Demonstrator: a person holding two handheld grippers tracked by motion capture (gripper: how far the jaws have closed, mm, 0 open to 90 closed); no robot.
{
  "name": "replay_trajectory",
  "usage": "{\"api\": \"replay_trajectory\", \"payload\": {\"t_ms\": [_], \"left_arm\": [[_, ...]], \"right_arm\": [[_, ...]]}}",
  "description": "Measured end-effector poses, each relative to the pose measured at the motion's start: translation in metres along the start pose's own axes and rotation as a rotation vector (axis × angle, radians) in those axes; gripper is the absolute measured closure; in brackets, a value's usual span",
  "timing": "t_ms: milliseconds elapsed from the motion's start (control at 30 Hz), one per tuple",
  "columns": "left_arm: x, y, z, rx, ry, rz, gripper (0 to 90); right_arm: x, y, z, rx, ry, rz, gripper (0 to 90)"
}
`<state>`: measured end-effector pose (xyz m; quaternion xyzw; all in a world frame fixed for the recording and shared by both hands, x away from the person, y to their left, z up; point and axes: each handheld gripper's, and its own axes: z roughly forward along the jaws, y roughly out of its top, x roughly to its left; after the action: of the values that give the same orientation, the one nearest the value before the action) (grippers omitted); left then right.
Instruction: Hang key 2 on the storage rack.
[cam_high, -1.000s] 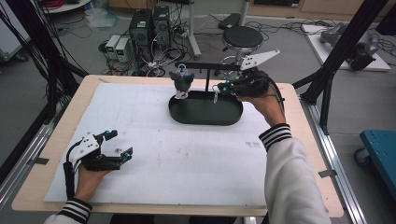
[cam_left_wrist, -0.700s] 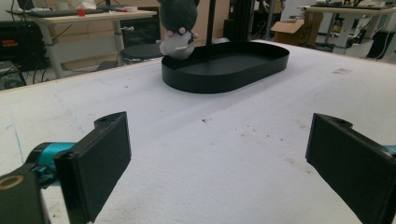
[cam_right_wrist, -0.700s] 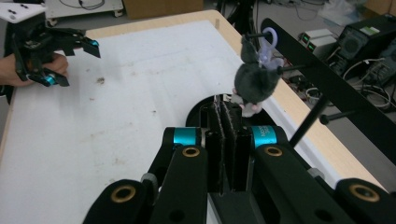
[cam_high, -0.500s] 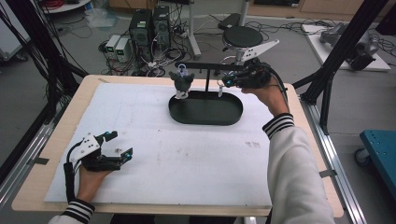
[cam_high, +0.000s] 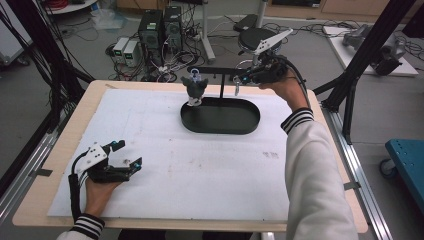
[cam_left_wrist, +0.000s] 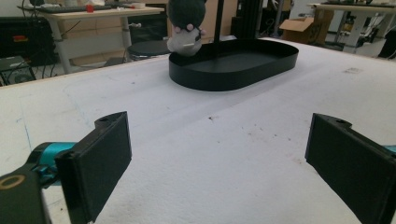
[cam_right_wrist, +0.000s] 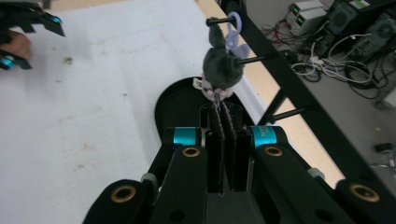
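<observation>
The right gripper (cam_high: 241, 80) pinches a small silver thing (cam_high: 236, 89), too small to name. The left gripper (cam_high: 125, 155) rests wide open on the worktop (cam_high: 200, 170).

Right tool (cam_right_wrist: 220, 109) jaws pressed together; grey plush (cam_right_wrist: 221, 65) hangs on peg.

Light: you're working under even, fairly bright overhead light | Shadows: lying soft beneath the black tray (cam_high: 220, 121) | Focus: your near jaws are blurring | Glare: none showing
</observation>
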<state>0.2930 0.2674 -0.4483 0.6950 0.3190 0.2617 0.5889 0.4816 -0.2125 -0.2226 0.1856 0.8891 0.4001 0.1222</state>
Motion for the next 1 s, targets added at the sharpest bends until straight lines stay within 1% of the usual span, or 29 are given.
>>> {"api": "replay_trajectory", "payload": {"t_ms": [67,133,233,333,400,533,633,833,967,1000], "left_arm": [[-0.001,0.000,0.000,0.003,-0.002,0.008,7.5],[-0.001,0.000,0.000,0.005,-0.001,0.013,7.5],[0.000,0.000,0.000,0.001,0.000,-0.001,7.5],[0.000,0.000,0.000,0.000,-0.002,0.000,7.5],[0.000,0.000,0.000,-0.001,-0.003,0.002,7.5],[0.000,0.000,-0.001,-0.008,-0.003,-0.004,7.5],[0.001,-0.001,-0.001,-0.012,-0.004,-0.007,7.5],[0.001,-0.001,-0.001,-0.014,-0.004,-0.003,7.5],[0.001,-0.001,-0.001,-0.015,-0.003,-0.003,7.5],[0.001,-0.001,-0.001,-0.015,-0.003,-0.002,7.5]], "right_arm": [[-0.003,0.003,0.001,-0.004,0.002,-0.001,88.5],[-0.005,0.005,0.004,0.010,-0.003,-0.009,88.5],[-0.009,0.007,0.007,0.028,-0.002,-0.008,88.5],[-0.013,0.011,0.010,0.054,0.001,-0.013,88.5],[-0.015,0.012,0.013,0.051,0.006,-0.009,88.5],[-0.019,0.010,0.019,0.085,0.006,-0.012,88.5],[-0.021,0.009,0.023,0.095,0.005,-0.011,88.5],[-0.025,0.007,0.027,0.120,-0.019,-0.012,88.5],[-0.027,0.006,0.030,0.112,-0.026,-0.011,88.5],[-0.028,0.006,0.031,0.114,-0.020,-0.010,88.5]]}}
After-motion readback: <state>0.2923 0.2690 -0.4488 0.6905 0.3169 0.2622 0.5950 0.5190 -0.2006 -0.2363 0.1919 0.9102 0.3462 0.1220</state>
